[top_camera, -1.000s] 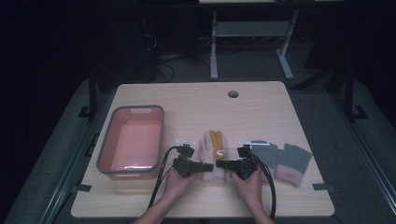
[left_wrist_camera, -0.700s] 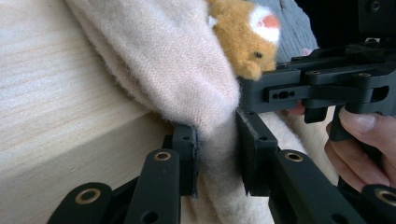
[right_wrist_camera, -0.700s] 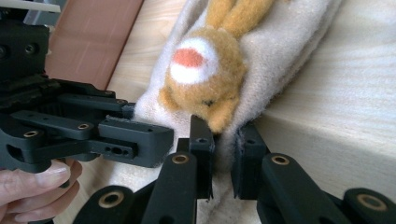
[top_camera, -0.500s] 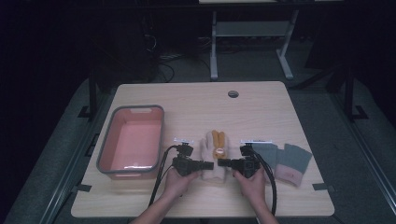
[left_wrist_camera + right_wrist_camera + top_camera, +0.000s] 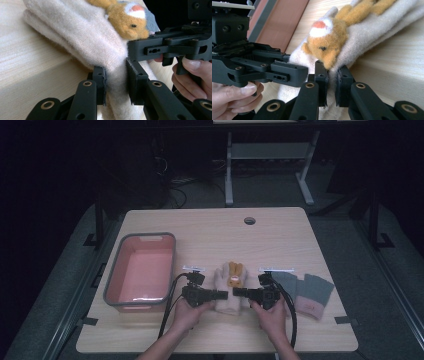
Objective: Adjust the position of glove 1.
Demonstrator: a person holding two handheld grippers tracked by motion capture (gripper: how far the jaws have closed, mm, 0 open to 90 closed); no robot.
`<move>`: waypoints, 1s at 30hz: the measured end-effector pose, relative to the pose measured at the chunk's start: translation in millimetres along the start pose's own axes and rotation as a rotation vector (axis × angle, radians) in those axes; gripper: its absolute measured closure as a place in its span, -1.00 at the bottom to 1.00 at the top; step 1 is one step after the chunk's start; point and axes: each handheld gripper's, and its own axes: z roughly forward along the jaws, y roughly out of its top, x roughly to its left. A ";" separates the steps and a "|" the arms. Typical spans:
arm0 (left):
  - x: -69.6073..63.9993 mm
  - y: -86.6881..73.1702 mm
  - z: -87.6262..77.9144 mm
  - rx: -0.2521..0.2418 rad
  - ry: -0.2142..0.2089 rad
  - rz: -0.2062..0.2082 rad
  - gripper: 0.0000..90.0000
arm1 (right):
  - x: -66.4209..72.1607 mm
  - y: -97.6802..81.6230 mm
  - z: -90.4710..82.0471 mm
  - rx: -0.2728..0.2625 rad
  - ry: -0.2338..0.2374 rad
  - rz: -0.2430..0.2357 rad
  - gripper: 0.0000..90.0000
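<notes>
Both grippers have drawn in since a second ago, and the right gripper point(image 5: 239, 292) has just clamped its jaws onto the cream glove's near edge; the left gripper point(image 5: 226, 294) was already pinching there. Now both sets of jaws are clenched on the cream glove point(image 5: 230, 285), each biting a fold of fleece close to the cuff, one from either side, tips almost meeting.

That glove lies on the counter point(image 5: 215, 235) just right of the pink basin point(image 5: 142, 270), between the basin and the grey gloves point(image 5: 302, 290). It looks soft, light and floppy: the fabric bunches between the pads point(image 5: 100, 82) and would sag if lifted by one corner. I judge that holding both cuff corners suits it, since nothing here is fragile or slippery.

It is pale cream knit, fuzzy, doubled in layers, with a small orange plush animal point(image 5: 327, 42) sewn on top, white-and-red patch on its head, dark bead eye.
</notes>
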 end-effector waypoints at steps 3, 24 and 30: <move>-2.2 1.4 -3.1 -0.007 -0.003 0.004 0.59 | 3.0 1.1 -2.3 -0.003 0.006 -0.003 0.83; -15.7 18.7 -34.1 -0.041 -0.035 0.049 0.59 | 30.4 20.2 -16.0 -0.026 0.045 -0.048 0.83; -18.8 23.7 -43.8 -0.060 -0.037 0.055 0.59 | 41.0 28.4 -19.0 -0.029 0.057 -0.064 0.83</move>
